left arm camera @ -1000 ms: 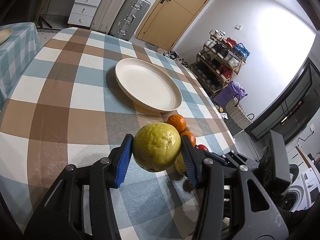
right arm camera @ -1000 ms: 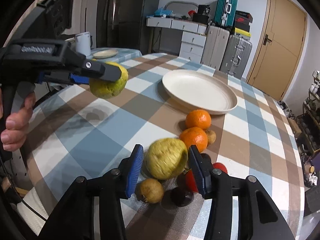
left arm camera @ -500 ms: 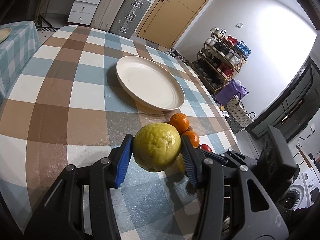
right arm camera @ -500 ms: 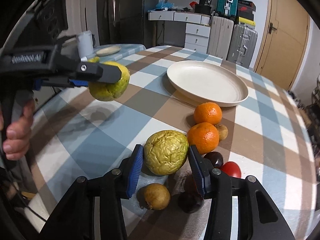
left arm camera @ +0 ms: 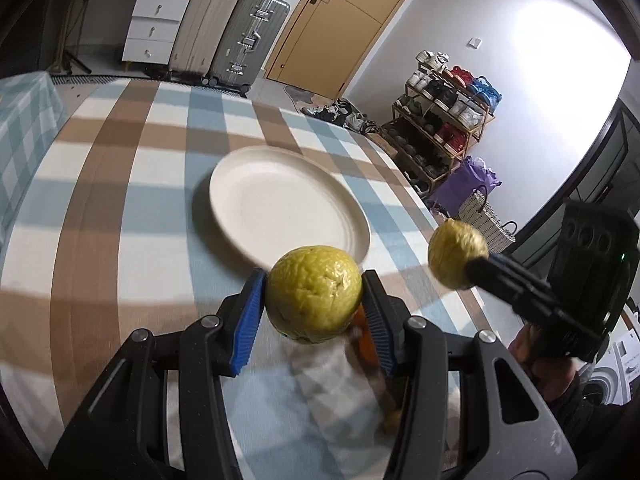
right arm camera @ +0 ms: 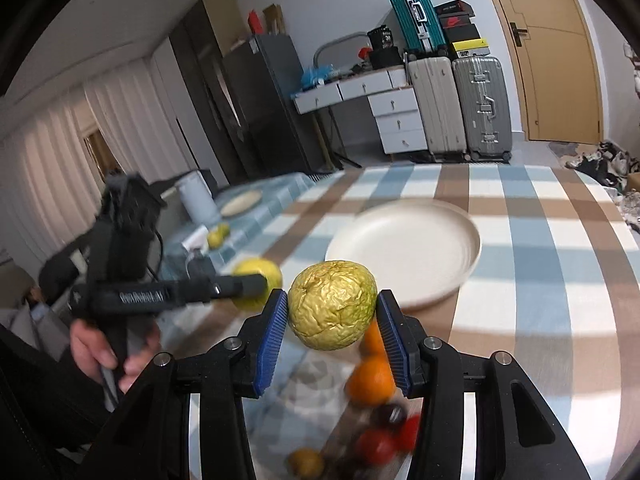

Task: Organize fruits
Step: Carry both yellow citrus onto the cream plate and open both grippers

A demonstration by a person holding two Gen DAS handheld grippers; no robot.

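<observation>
Both tongs grip wrinkled yellow fruits, the left tongs point(left arm camera: 314, 300) one fruit point(left arm camera: 314, 292) and the right tongs point(right arm camera: 332, 312) another point(right arm camera: 333, 305), raised clear of the desk point(left arm camera: 120, 208), probably for carrying to the plate point(left arm camera: 280, 204).

White walls, wooden door point(left arm camera: 332, 20), suitcases point(right arm camera: 460, 108), shoe rack point(left arm camera: 444, 128)

Yellow-green fruit point(left arm camera: 314, 294), cream plate point(left arm camera: 280, 208), blue-brown-white checked tablecloth point(left arm camera: 100, 208).

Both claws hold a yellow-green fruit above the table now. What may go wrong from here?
1. The left claw and right claw are close together, so they may bump over the plate.
2. Each round fruit is pinched only at its sides and may slip.
3. A released fruit may roll off the shallow plate.
</observation>
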